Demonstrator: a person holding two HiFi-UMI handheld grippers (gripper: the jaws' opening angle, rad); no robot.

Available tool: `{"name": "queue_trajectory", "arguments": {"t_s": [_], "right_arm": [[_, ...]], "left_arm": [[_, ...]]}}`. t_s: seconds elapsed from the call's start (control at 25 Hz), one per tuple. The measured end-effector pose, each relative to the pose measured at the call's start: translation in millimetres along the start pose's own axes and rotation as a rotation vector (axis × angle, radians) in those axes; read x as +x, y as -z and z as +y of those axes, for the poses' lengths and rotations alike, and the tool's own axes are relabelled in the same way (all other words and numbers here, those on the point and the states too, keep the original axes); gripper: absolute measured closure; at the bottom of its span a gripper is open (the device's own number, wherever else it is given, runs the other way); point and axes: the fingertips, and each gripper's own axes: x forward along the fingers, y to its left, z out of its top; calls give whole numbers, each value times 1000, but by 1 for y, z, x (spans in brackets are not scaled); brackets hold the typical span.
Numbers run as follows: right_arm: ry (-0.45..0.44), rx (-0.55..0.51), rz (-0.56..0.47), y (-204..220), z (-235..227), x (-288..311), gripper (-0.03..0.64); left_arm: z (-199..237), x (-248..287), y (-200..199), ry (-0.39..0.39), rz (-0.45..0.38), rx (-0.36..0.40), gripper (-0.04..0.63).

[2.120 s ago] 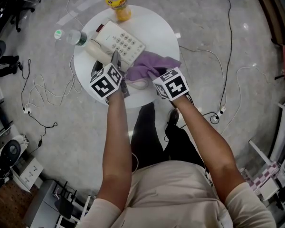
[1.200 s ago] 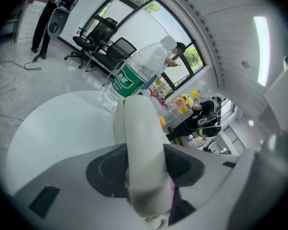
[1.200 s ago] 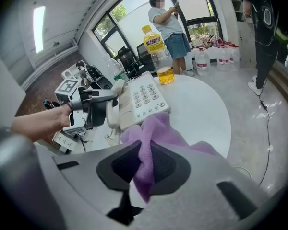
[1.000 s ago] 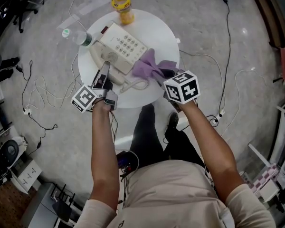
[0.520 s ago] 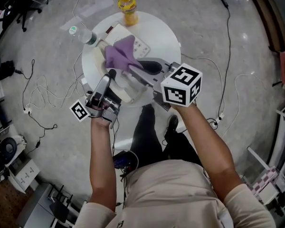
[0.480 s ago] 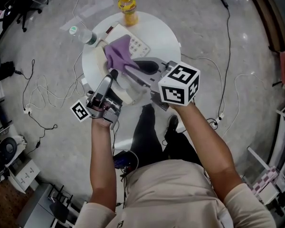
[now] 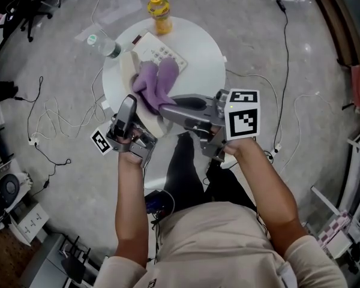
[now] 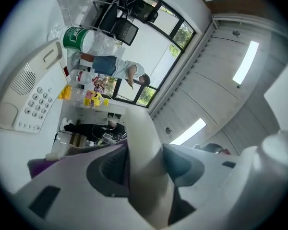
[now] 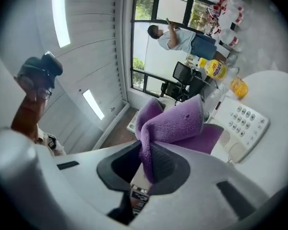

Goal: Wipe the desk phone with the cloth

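Note:
The cream desk phone's base lies at the far side of the round white table, keypad up; it also shows in the left gripper view and the right gripper view. Its handset is off the base, and my left gripper is shut on it near the table's left front edge. My right gripper is shut on the purple cloth, which bunches up from the jaws and rests against the handset's far end.
A yellow bottle stands at the table's far edge. A clear water bottle lies at its left rim. Cables trail over the grey floor around the table. The person's legs are close under the near edge.
The left gripper has taken the handset off the base and drawn it toward the near left edge. The right gripper has carried the cloth from the table's right side onto the handset.

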Motion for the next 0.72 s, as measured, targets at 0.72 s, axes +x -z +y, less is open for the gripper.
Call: {"name": "queue_trajectory", "arguments": {"t_s": [0.72], "right_arm": [[41, -83, -225, -57, 4, 6, 586]], "left_arm": [[8, 13, 20, 13, -25, -70, 390]]}}
